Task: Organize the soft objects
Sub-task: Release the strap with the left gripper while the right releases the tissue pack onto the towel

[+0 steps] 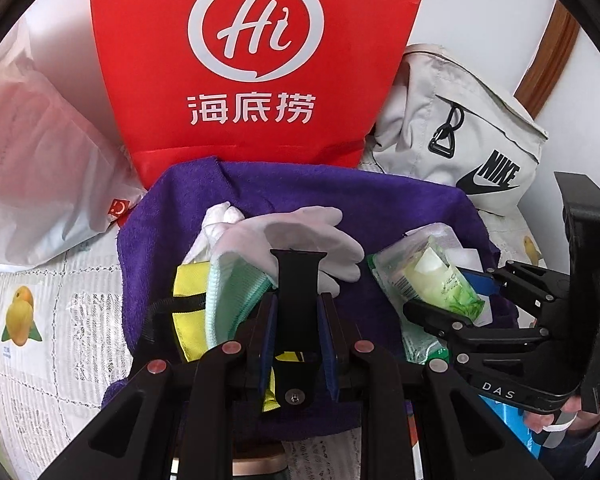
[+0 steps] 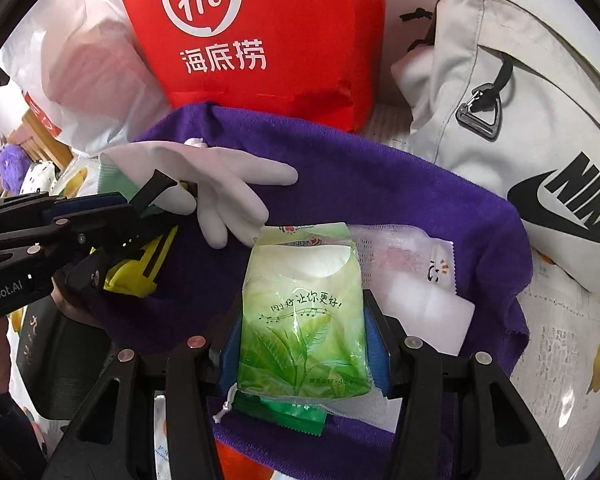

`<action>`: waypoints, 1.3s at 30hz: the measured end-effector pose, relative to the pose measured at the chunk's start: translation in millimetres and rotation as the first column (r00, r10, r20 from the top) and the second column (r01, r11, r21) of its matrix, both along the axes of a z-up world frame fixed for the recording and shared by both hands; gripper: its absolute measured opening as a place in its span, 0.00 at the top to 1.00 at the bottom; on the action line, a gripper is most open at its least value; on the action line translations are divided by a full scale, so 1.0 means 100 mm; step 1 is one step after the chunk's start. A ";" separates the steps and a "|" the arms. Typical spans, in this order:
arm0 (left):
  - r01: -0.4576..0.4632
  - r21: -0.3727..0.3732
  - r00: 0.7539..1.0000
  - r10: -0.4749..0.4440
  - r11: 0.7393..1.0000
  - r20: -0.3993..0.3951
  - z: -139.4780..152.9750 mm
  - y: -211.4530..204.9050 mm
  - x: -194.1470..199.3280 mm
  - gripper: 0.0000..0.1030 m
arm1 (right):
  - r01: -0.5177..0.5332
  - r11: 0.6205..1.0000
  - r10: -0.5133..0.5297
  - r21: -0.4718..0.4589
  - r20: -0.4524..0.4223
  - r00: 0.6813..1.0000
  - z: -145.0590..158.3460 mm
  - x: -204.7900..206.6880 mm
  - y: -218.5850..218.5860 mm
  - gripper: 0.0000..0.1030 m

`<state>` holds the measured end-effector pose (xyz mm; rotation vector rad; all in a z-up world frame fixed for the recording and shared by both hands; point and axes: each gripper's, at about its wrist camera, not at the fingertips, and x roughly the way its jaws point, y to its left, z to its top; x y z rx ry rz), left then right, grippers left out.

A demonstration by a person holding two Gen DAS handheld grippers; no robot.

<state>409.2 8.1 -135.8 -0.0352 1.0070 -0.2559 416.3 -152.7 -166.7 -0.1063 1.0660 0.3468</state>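
Note:
A purple towel (image 1: 340,192) (image 2: 380,176) lies on the table with soft things piled on it. My left gripper (image 1: 298,320) is shut on a black strap (image 1: 298,280) of a yellow pouch (image 1: 188,284) (image 2: 140,268), just in front of a white glove (image 1: 300,232) (image 2: 228,176) with a green cuff. My right gripper (image 2: 302,340) is shut on a green tissue pack (image 2: 304,312) (image 1: 440,280) and holds it over the towel's right part. It shows at the right of the left wrist view (image 1: 460,320).
A red bag with a white logo (image 1: 256,60) (image 2: 268,32) stands behind the towel. A white plastic bag (image 1: 40,152) (image 2: 92,72) lies left, a beige Nike bag (image 1: 460,128) (image 2: 520,120) right. White wipe packets (image 2: 420,272) lie under the tissue pack. The tablecloth (image 1: 40,320) has fruit prints.

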 end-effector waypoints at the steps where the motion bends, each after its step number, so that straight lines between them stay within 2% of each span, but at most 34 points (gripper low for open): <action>1: -0.001 0.000 1.000 0.001 1.000 -0.001 0.00 0.00 0.01 0.81 | -0.001 1.000 0.001 -0.002 -0.001 1.000 -0.01 0.00 0.00 0.48; 3: 0.003 0.000 1.000 -0.003 1.000 -0.005 -0.02 0.00 0.01 0.81 | -0.003 1.000 0.003 -0.002 0.003 1.000 -0.01 -0.02 0.00 0.46; 8: 0.002 0.005 1.000 -0.002 1.000 -0.021 -0.06 0.01 0.01 0.81 | -0.011 0.999 0.010 0.032 0.011 1.000 0.04 -0.07 -0.01 0.33; 13: 0.010 -0.007 0.999 -0.010 1.000 -0.036 -0.08 -0.03 0.03 0.81 | 0.006 1.000 -0.007 0.027 0.047 0.999 0.19 -0.15 -0.09 0.33; 19: 0.040 -0.028 0.997 -0.042 0.999 -0.066 -0.15 -0.17 0.07 0.81 | 0.029 0.999 -0.031 0.023 0.075 0.997 0.31 -0.43 -0.28 0.33; 26: 0.043 -0.019 0.995 -0.044 0.999 -0.094 -0.23 -0.25 0.10 0.81 | 0.050 0.998 -0.053 0.040 0.074 0.996 0.31 -0.70 -0.39 0.33; 31: 0.046 0.021 0.992 -0.043 0.999 -0.118 -0.30 -0.32 0.09 0.80 | 0.071 0.996 -0.074 0.055 0.061 0.995 0.28 -0.80 -0.43 0.33; 39: 0.016 0.030 0.996 -0.014 0.999 -0.091 -0.12 -0.24 -0.08 0.72 | 0.103 0.993 -0.105 0.052 0.043 0.994 0.24 -0.98 -0.51 0.33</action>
